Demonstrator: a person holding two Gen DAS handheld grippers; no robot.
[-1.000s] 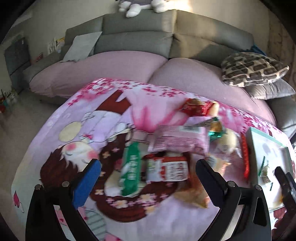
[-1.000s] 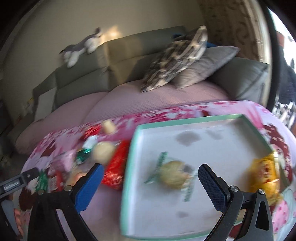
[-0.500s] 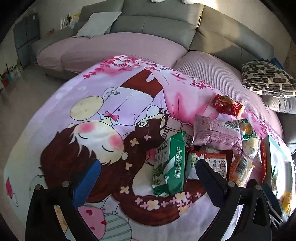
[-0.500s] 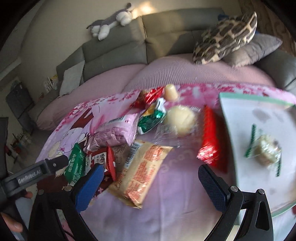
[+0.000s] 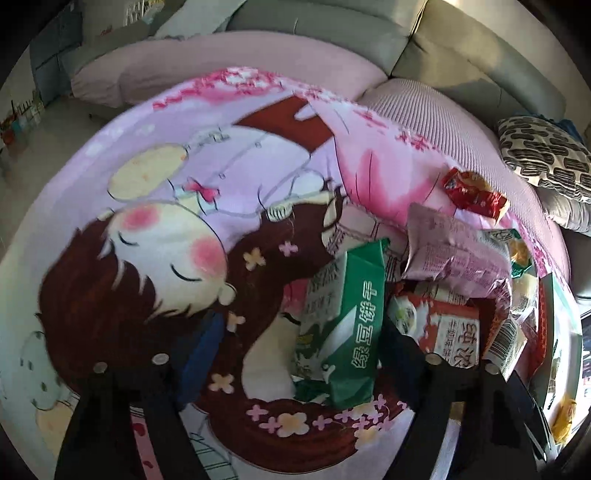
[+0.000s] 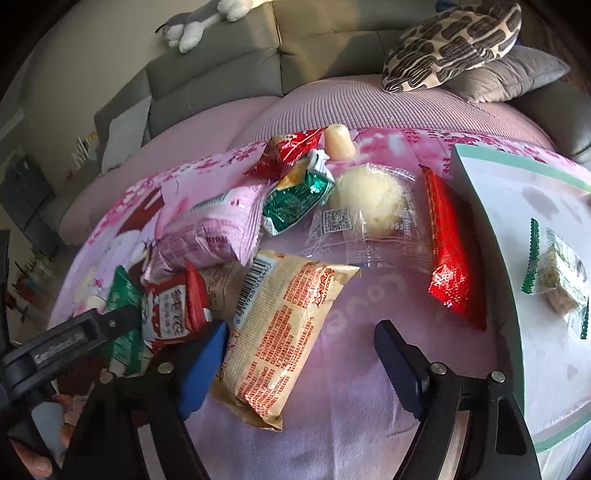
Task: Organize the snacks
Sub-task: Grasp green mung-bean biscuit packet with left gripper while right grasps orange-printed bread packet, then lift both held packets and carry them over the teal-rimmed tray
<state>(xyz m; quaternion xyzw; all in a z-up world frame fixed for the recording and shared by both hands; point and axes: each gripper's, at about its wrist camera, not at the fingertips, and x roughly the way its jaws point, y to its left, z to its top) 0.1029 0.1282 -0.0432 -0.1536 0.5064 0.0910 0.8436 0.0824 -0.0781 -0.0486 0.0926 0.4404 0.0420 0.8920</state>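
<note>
A grey sofa [image 6: 229, 55] with pink seat covers runs across the top of both views. A plush toy [image 6: 207, 18] lies on its back at upper centre of the right view, and a patterned cushion [image 6: 450, 40] leans on a grey pillow [image 6: 506, 74] at upper right.

Below it, a bench fills most of both frames, draped in a pink cartoon cloth [image 5: 155, 206] showing a sleeping girl.

A white tray [image 6: 495, 236] with a green rim sits at the right edge of the right view. In it lies a small clear-wrapped cake [image 6: 561, 277] with green ends.

The snacks lie in a heap on the cloth, left of the tray:
- a beige packet [image 6: 280, 332], lower centre, between the right jaws
- a pink bag [image 6: 214, 232], centre left
- a green biscuit pack [image 5: 347, 325], lower centre of the left view, between the left jaws
- a red-and-white pack [image 5: 447, 332] just right of it
- a long red bar [image 6: 447, 251] beside the tray rim
- a clear-wrapped bun [image 6: 373, 206]
- a green foil pack [image 6: 295, 199]
- a red pack [image 6: 291, 151] and a jelly cup [image 6: 338, 142] at the far edge

The left gripper [image 5: 299, 350] and right gripper [image 6: 299, 365] both stand wide apart, holding nothing.
</note>
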